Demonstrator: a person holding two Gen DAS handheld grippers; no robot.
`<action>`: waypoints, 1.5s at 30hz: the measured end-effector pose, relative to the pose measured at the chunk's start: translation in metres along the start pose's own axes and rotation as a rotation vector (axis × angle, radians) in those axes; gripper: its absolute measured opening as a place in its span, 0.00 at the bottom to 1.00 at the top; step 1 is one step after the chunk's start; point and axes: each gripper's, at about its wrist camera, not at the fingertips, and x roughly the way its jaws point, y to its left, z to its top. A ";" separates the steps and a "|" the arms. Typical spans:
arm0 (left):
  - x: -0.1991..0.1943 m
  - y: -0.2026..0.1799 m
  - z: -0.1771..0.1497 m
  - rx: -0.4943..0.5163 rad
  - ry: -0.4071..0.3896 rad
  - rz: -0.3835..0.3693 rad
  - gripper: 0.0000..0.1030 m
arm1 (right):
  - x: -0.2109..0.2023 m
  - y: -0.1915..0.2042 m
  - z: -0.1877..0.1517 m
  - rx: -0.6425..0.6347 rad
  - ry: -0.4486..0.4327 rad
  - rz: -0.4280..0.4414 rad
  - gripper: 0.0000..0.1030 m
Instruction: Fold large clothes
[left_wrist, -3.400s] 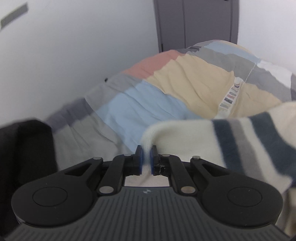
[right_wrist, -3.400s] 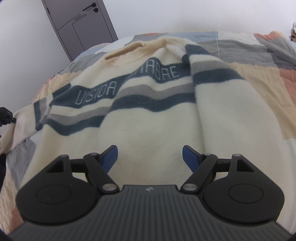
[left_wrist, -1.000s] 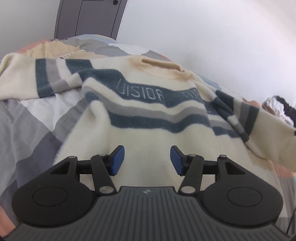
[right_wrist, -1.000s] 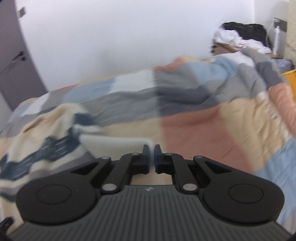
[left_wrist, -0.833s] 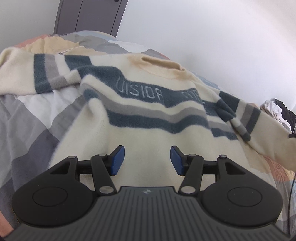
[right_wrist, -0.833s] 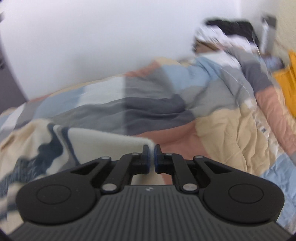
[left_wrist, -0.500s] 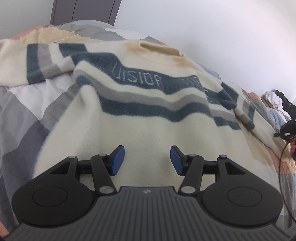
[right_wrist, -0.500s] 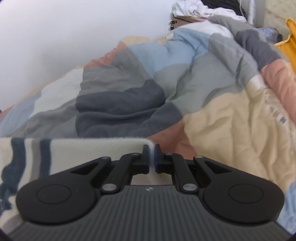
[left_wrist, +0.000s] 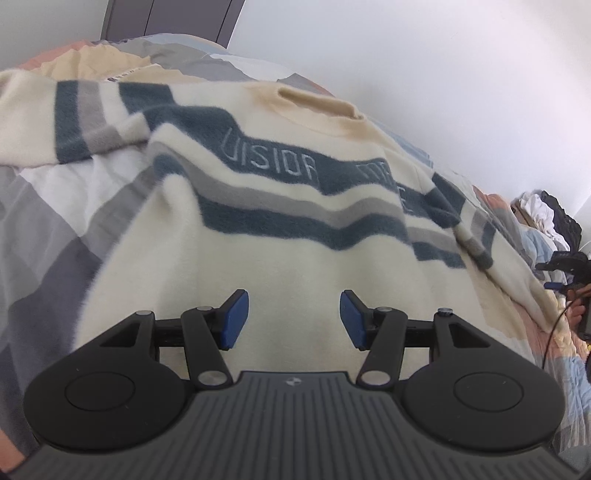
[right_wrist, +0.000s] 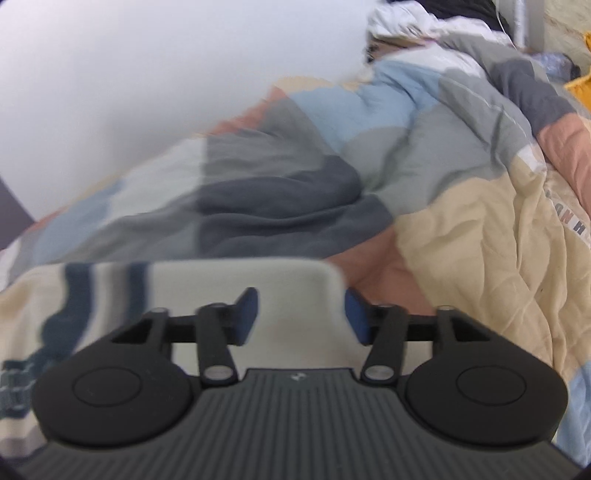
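A large cream sweater (left_wrist: 280, 236) with dark blue and grey stripes and the lettering "VISIOR" lies spread face up on the bed, collar at the far side. My left gripper (left_wrist: 293, 315) is open and empty, just above the sweater's lower body. In the right wrist view my right gripper (right_wrist: 301, 314) is open, with the cuff end of the sweater's sleeve (right_wrist: 288, 284) lying between its blue fingers. The right gripper also shows at the far right of the left wrist view (left_wrist: 565, 266).
The bed carries a patchwork quilt (right_wrist: 461, 229) in grey, blue, peach and cream. A pile of white and dark clothes (left_wrist: 546, 218) sits at the far end by the white wall. A grey door (left_wrist: 166, 18) stands behind the bed.
My right gripper has opened and let go of the sleeve cuff, which now lies on the quilt. My left gripper has stayed open and edged closer over the sweater's body.
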 end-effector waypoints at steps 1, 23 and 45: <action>-0.002 0.000 0.000 0.007 0.002 0.008 0.59 | -0.010 0.006 -0.004 -0.009 0.001 0.013 0.54; -0.116 0.056 -0.043 -0.282 -0.067 0.106 0.60 | -0.173 0.147 -0.189 -0.136 0.322 0.371 0.60; -0.101 0.107 -0.048 -0.578 -0.067 0.140 0.60 | -0.137 0.137 -0.246 -0.020 0.459 0.363 0.30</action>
